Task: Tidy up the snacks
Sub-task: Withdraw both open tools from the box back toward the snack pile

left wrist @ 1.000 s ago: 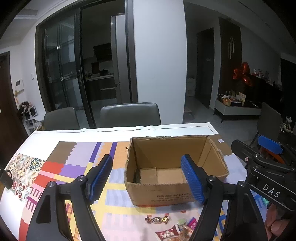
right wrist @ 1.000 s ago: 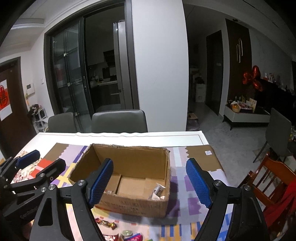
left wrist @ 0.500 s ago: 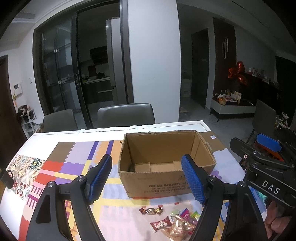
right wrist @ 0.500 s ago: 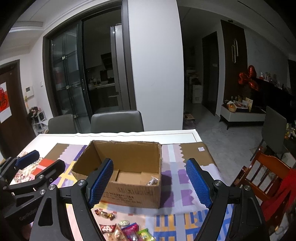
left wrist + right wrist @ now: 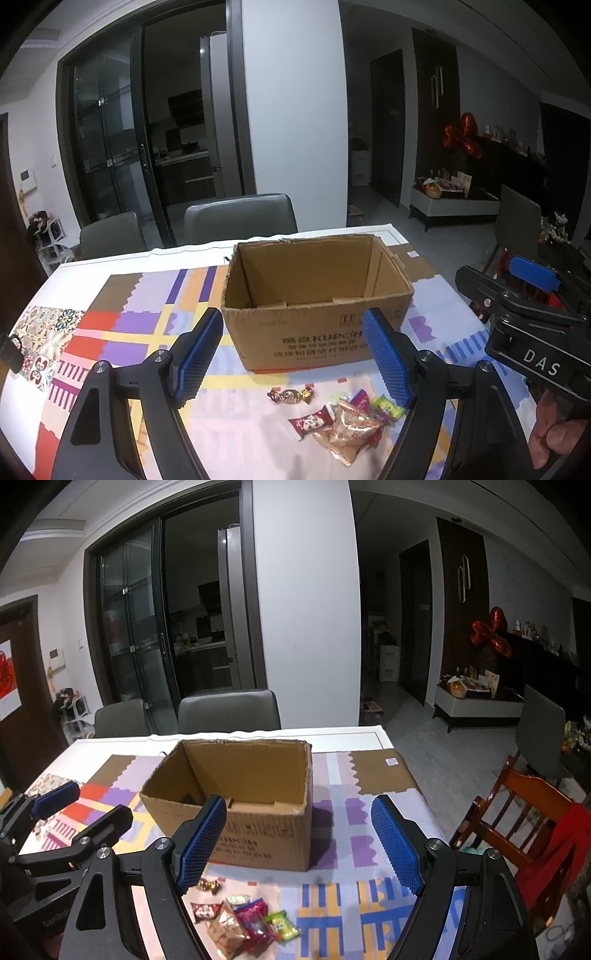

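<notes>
- Left hand-held gripper (image 5: 293, 363): lower centre of the left wrist view, blue pads spread wide, released, nothing between them; it hangs above the worktop, touching nothing.
- Right hand-held gripper (image 5: 299, 845): lower centre of the right wrist view, pads also spread wide, released, empty.
- The right one also shows at the right edge of the left wrist view, with a hand (image 5: 554, 435) gripping its handle in the lower right corner.
- The left one shows at the left edge of the right wrist view.
- Cardboard box (image 5: 317, 295): centre of frame in both views, open at the top, upright on the worktop (image 5: 122, 258), printed text on the near wall. The floor of the box is mostly hidden by the near wall; I cannot tell what lies inside.
- Snacks (image 5: 332, 413): small cluster of wrapped pieces lying loose on the worktop, bottom centre, just in front of the box and apart from it. Includes a gold-and-red twisted candy (image 5: 291, 396), a red packet (image 5: 310, 424), a crinkled gold wrapper (image 5: 351, 432), a green packet (image 5: 386, 406).
- In the right wrist view the same cluster sits lower left of centre, below the left pad.
- Patterned mat (image 5: 140, 325): multicoloured blocks, covers most of the worktop under the box and the snacks.
- Two grey chairs (image 5: 240, 221) behind the far edge of the worktop, upper middle.
- Wooden chair (image 5: 524, 812) with red cloth on it, right side of the right wrist view.
</notes>
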